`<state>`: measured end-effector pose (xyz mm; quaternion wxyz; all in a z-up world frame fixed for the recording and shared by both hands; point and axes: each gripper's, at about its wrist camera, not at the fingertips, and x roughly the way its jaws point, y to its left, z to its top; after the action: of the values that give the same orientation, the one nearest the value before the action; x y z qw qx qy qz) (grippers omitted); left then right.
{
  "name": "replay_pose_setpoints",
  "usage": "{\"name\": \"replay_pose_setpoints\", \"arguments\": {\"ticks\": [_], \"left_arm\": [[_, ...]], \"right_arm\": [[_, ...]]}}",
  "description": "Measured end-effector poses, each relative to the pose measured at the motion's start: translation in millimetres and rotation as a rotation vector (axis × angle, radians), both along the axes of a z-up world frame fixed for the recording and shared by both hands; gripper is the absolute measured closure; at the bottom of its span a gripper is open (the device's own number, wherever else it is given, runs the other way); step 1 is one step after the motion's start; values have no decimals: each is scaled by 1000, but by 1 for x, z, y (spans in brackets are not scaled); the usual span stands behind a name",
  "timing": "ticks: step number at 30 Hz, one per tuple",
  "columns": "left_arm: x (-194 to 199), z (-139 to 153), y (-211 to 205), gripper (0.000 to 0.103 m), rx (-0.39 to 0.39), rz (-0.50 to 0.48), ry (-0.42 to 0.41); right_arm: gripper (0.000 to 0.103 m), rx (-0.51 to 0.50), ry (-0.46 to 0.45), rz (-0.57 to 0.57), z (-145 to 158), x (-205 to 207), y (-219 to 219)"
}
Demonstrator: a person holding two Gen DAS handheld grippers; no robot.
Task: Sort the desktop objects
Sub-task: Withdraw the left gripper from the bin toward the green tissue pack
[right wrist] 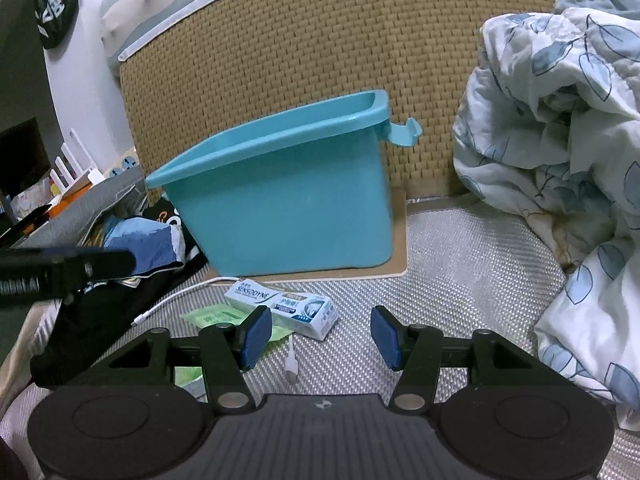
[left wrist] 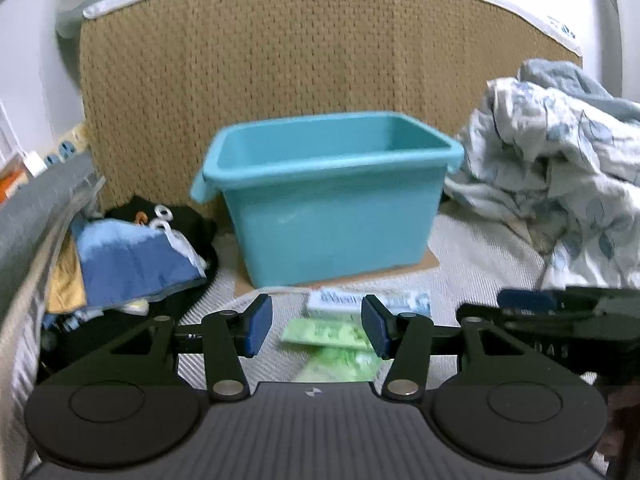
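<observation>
A teal plastic bin [left wrist: 328, 196] stands on a thin board against a woven headboard; it also shows in the right wrist view [right wrist: 280, 200]. In front of it lie a white toothpaste box [right wrist: 280, 306], green packets [left wrist: 330, 334] and a white cable [right wrist: 176, 298]. My left gripper [left wrist: 317, 328] is open and empty, low over the green packets, with the toothpaste box [left wrist: 340, 300] just beyond. My right gripper [right wrist: 320, 336] is open and empty, just right of the toothpaste box. The green packets [right wrist: 216, 316] lie to its left.
A crumpled leaf-print quilt [right wrist: 560, 140] fills the right side. A pile of blue and black clothes [left wrist: 132, 264] lies left of the bin. The woven headboard [left wrist: 300, 48] blocks the back. The other gripper's black body shows at each view's edge [left wrist: 560, 312].
</observation>
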<state>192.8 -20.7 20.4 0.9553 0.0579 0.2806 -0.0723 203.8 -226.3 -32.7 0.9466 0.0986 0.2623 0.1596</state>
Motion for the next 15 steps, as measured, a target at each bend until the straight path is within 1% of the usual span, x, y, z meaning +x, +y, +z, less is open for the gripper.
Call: {"name": "replay_pose_setpoints", "arguments": {"ticks": [7, 15], "left_arm": [[0, -23, 1, 49, 4, -43, 52], [5, -43, 3, 48, -7, -60, 105]], "right_arm": [[44, -38, 4, 12, -3, -1, 5], [44, -47, 14, 13, -5, 0, 6]]}}
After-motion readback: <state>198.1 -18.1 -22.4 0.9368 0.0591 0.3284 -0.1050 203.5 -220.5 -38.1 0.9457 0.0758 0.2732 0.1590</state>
